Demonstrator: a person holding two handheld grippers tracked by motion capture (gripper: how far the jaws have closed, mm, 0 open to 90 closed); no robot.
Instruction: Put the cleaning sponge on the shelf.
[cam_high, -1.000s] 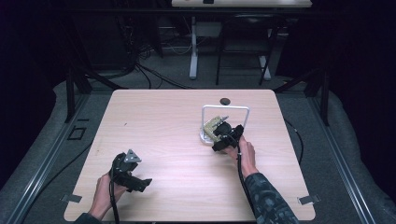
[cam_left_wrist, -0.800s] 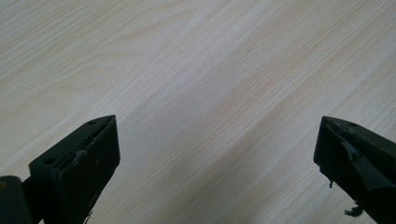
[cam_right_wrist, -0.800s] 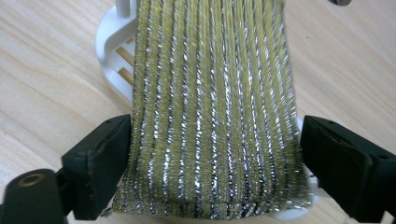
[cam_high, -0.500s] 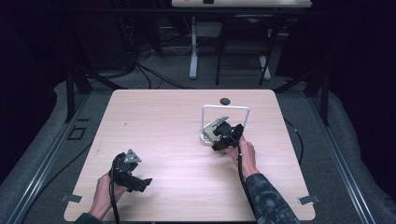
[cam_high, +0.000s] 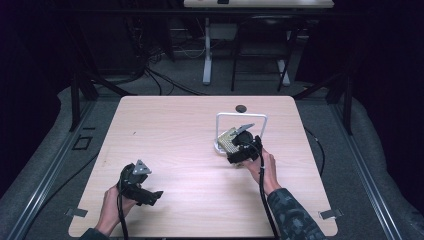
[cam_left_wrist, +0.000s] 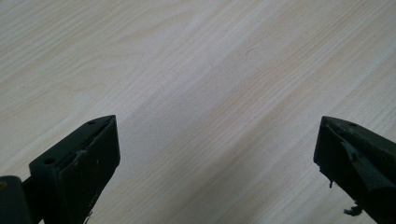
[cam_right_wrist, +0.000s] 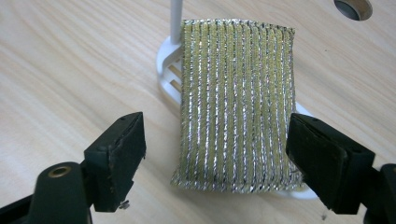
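A pale wooden table (cam_high: 175, 150) was seen from above, with dark floor around it. At the lower left of the high view, the left gripper (cam_high: 150, 196) was held low over the near part of the table in a hand (cam_high: 112, 207), a cable trailing back toward the bottom edge. In the left gripper view, its jaws were seen wide apart, with bare wood grain between them and nothing held.

Right of centre in the high view, the right gripper (cam_high: 235, 150) was held in the other hand (cam_high: 262, 167), a patterned sleeve (cam_high: 292, 217) coming in from the lower right. Its jaws had just been closing. In the right gripper view, a sponge (cam_right_wrist: 238, 102), yellow with silver ribbing, was seen between the jaws; the right pad lay at the sponge's edge, while a clear gap was left beside the left pad, so no grip could be made out. The sponge rested on a white rack (cam_right_wrist: 170, 74), whose thin upright post (cam_right_wrist: 176, 21) rose at the upper middle of that view. In the high view, the rack's frame (cam_high: 241, 116) was seen arching over the sponge.

Farther off, near the table's far edge, a small dark round hole (cam_high: 241, 107) was set in the wood.
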